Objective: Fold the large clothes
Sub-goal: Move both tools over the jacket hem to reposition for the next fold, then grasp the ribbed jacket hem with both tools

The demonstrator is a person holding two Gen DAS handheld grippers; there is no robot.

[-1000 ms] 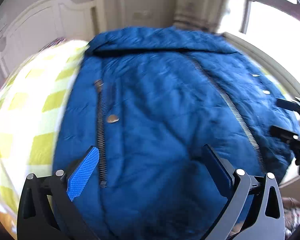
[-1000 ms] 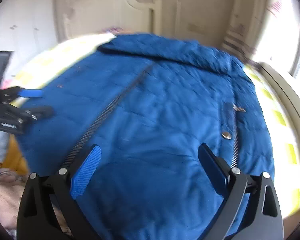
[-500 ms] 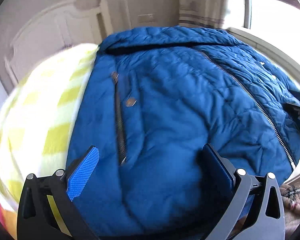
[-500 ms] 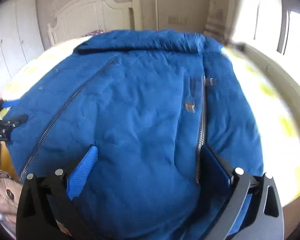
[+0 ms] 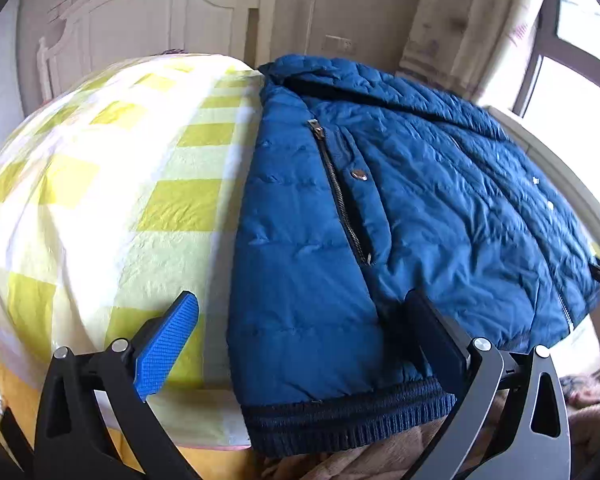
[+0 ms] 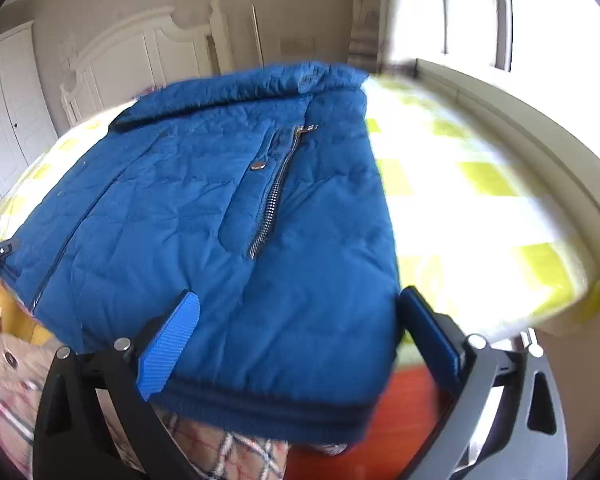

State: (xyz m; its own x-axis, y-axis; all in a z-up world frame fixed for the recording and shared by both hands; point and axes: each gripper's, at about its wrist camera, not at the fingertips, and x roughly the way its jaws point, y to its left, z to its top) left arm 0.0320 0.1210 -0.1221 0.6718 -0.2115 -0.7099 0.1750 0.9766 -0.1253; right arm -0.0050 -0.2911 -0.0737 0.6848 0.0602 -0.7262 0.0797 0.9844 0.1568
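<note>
A blue quilted jacket [image 5: 420, 208] lies flat, front up, on a yellow-and-white checked bed [image 5: 112, 184], its ribbed hem [image 5: 340, 416] at the near edge. My left gripper [image 5: 300, 344] is open and empty, over the jacket's left hem corner. In the right wrist view the jacket [image 6: 204, 224] fills the middle, and my right gripper [image 6: 300, 344] is open and empty over its right hem corner [image 6: 340, 412]. Each gripper shows at the far edge of the other's view.
A white headboard [image 5: 148, 20] and wall stand behind the bed. A window [image 6: 540, 24] and its sill run along the right side. A beige and plaid garment [image 6: 228, 452] lies below the bed's near edge. White wardrobe doors [image 6: 8, 112] stand at the left.
Both grippers have drawn apart and back: the left swung to the jacket's left hem corner, the right to its right hem corner. Both stayed open.
</note>
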